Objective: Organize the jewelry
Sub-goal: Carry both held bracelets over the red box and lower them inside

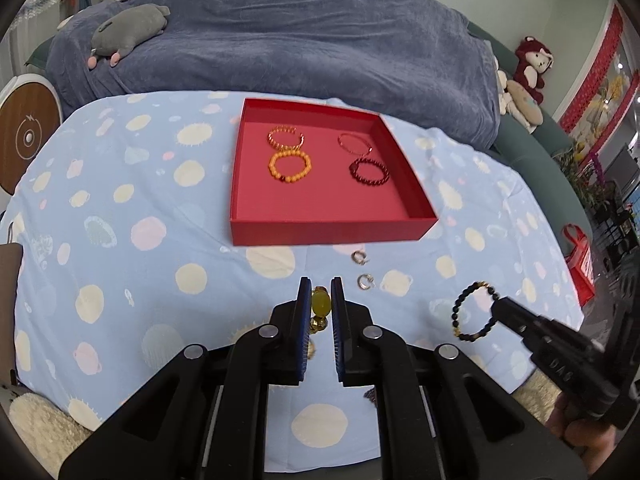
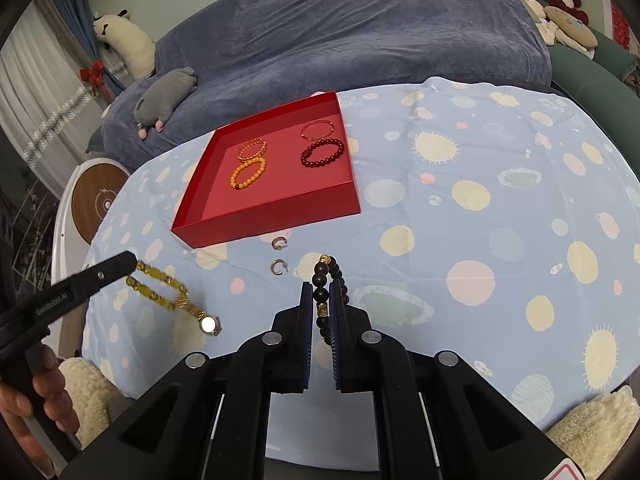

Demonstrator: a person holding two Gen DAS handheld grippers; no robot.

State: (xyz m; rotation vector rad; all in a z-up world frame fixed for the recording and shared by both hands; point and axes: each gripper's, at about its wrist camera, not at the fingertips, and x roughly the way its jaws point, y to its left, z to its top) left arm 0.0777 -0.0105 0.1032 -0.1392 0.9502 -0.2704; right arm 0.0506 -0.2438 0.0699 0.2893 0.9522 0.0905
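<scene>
My left gripper (image 1: 321, 287) is shut on a yellow-bead watch bracelet (image 1: 321, 305), held above the spotted blue cloth. In the right wrist view this watch bracelet (image 2: 172, 294) hangs from the left gripper (image 2: 131, 261), its round face lowest. My right gripper (image 2: 323, 291) is shut on a dark-bead bracelet (image 2: 320, 278); from the left wrist view that bracelet (image 1: 474, 312) dangles from the right gripper (image 1: 499, 306). The red tray (image 1: 332, 232) (image 2: 276, 222) lies beyond both and holds several bracelets. Two silver earrings (image 1: 360, 257) (image 2: 279, 243) rest on the cloth just in front of the tray.
The blue spotted cloth (image 2: 480, 200) covers a round table. Behind it lies a grey-blue throw with a grey plush toy (image 1: 128, 34). A round white-and-wood object (image 1: 28, 136) stands at the left, fluffy cream cushions (image 2: 592, 428) at the near edge, a red bag (image 1: 580, 264) at the right.
</scene>
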